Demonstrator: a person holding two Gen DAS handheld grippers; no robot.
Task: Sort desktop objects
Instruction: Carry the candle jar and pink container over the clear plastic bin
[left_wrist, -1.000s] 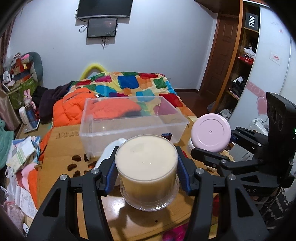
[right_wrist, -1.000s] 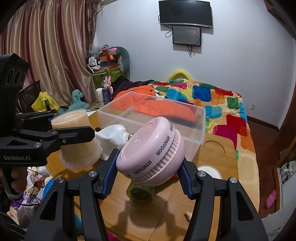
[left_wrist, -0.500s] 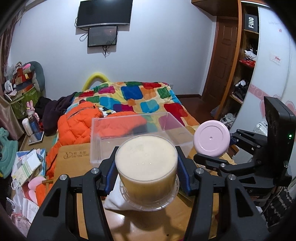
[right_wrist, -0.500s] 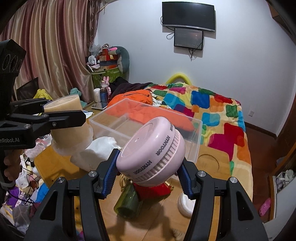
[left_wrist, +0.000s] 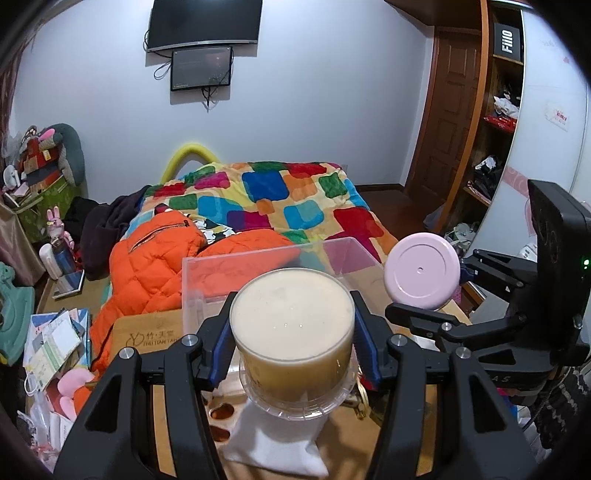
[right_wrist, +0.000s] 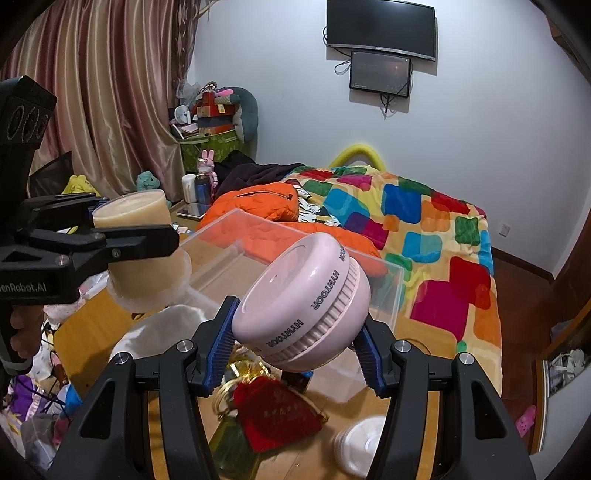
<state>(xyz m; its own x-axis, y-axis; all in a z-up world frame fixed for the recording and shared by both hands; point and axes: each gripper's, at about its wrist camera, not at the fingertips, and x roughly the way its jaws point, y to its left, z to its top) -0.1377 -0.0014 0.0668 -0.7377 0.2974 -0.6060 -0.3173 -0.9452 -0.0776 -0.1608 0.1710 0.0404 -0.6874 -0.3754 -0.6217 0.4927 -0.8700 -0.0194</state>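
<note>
My left gripper is shut on a round cream-yellow jar with a clear rim, held above the wooden table. It also shows in the right wrist view. My right gripper is shut on a round pink HYMTOOR box, tilted, held above the table. The box also shows in the left wrist view. A clear plastic bin stands beyond both grippers, also in the right wrist view.
On the table lie a white cloth pouch, a red pouch with gold rings, a green bottle and a white lid. A bed with a colourful quilt and an orange jacket lies behind.
Both grippers have risen with their objects. The bin and the table now sit lower in both views.
</note>
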